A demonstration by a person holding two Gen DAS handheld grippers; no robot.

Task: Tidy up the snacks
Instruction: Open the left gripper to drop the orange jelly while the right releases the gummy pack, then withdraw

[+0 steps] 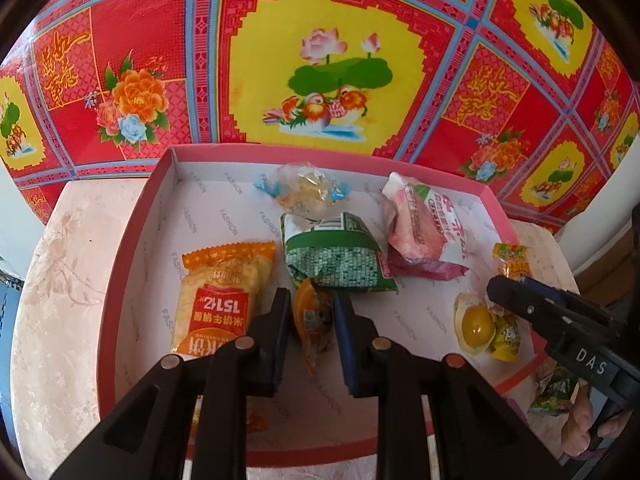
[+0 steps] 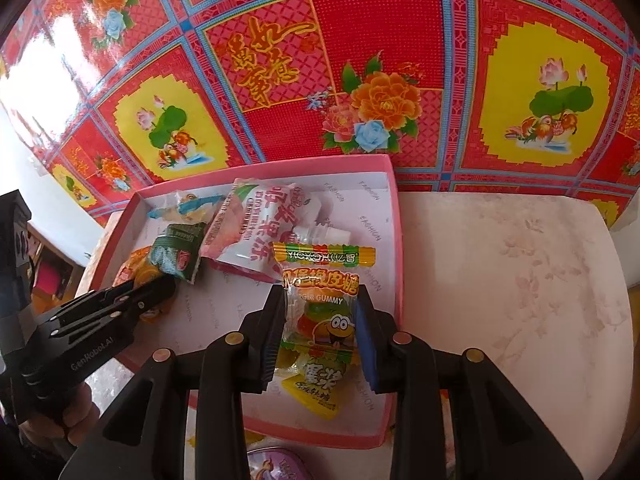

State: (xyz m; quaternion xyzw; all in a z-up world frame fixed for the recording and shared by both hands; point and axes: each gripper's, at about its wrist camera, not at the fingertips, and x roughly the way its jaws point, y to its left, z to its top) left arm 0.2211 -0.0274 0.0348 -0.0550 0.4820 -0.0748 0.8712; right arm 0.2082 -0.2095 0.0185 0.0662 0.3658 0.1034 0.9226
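Over the pink box (image 1: 132, 240), the left gripper (image 1: 313, 312) is clamped on an orange jelly cup (image 1: 312, 316), the right gripper (image 2: 320, 320) on a gummy packet (image 2: 320, 300).

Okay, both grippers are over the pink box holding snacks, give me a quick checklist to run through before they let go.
1. Left gripper shut on the orange jelly cup: ok.
2. Right gripper shut on the gummy packet: ok.
3. Both snacks over the inside of the pink box, not its rim: ok.
4. Free floor under the jelly cup: ok, white lining shows between the orange rice-cracker bag and the green packet.
5. Spot under the gummy packet clear: not ok, a yellow candy packet lies right below it.
6. How high the snacks hang above the floor: cannot tell.
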